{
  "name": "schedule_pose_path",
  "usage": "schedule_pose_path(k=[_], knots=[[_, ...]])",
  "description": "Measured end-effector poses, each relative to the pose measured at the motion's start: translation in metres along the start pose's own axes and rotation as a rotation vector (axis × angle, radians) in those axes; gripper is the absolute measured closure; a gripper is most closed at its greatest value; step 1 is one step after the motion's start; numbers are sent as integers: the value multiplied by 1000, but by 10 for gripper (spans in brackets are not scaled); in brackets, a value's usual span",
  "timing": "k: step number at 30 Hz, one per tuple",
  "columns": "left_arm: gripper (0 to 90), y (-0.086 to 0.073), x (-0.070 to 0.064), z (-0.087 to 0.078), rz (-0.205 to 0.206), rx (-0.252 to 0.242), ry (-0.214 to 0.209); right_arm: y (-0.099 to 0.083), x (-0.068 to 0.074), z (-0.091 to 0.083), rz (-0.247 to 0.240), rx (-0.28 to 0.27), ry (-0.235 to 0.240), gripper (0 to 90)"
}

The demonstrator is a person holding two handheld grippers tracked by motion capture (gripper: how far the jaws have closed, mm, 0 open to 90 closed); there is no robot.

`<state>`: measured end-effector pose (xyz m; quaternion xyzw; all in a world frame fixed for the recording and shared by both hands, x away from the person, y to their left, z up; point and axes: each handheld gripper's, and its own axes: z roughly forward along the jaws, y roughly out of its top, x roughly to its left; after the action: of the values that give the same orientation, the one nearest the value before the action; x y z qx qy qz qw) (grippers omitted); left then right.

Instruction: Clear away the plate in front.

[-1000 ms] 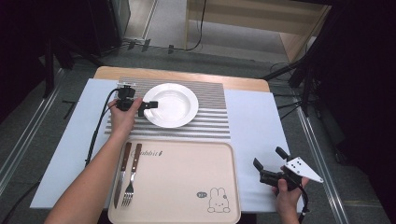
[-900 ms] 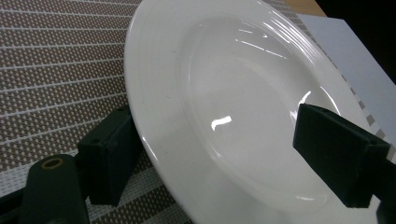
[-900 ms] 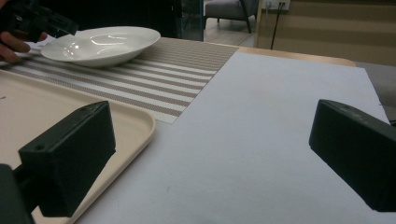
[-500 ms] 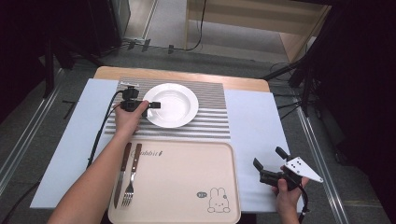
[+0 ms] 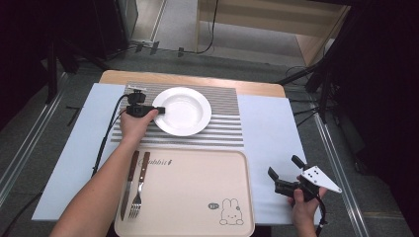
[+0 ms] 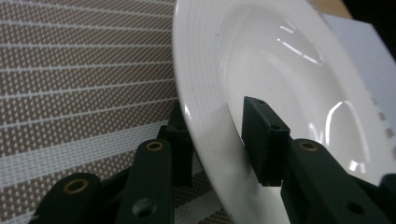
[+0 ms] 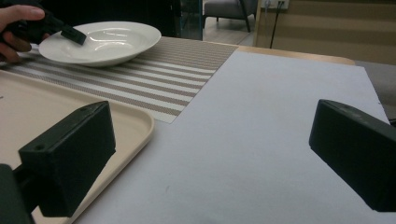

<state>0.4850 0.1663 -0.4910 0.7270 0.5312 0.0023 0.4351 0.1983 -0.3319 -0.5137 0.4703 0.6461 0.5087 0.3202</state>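
Observation:
A white deep plate (image 5: 185,111) sits on a striped placemat (image 5: 225,129) at the back of the table. My left gripper (image 5: 159,109) reaches over its left rim. In the left gripper view one jaw lies under the plate's (image 6: 280,70) rim and the other presses on its inner slope, so the left gripper (image 6: 217,135) is shut on the rim. My right gripper (image 5: 283,166) is held low at the front right, open and empty. In its own view the right gripper (image 7: 210,154) hangs over the pale sheet, with the plate (image 7: 107,39) far off.
A beige tray (image 5: 192,192) with a rabbit print lies at the front centre. A knife (image 5: 129,182) and a fork (image 5: 139,190) rest along its left side. A pale sheet (image 5: 272,133) covers the table under everything. Cables and stands line the floor beyond.
My left gripper has slid a little to the right onto the plate's rim. The plate, the tray and the right gripper have stayed in place.

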Motion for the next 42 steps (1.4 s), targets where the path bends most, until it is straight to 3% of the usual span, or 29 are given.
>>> schedule_pose_path(k=[2, 5, 12, 15, 20, 29, 33, 42], knots=[[709, 1, -5, -5, 24, -26, -75, 0, 0, 0, 0, 1, -2, 0], [762, 1, -15, -10, 102, -29, -92, 0, 0, 0, 1, 3, -2, 0], [774, -1, -20, -11, 117, -19, -82, 0, 0, 0, 0, 4, -2, 0], [777, -1, -20, -11, 98, -20, -82, 0, 0, 0, 2, 3, -3, 0], [805, -2, -13, -9, -4, -20, -136, 0, 0, 0, 3, 0, -1, 0], [806, -1, -11, -18, -23, -34, -113, 0, 0, 0, 1, -1, 0, 0], [806, -2, -6, -24, -55, -65, -125, 0, 0, 0, 1, -1, -1, 0], [805, -2, -9, -38, -39, -92, -157, 0, 0, 0, 0, -1, -3, 0]])
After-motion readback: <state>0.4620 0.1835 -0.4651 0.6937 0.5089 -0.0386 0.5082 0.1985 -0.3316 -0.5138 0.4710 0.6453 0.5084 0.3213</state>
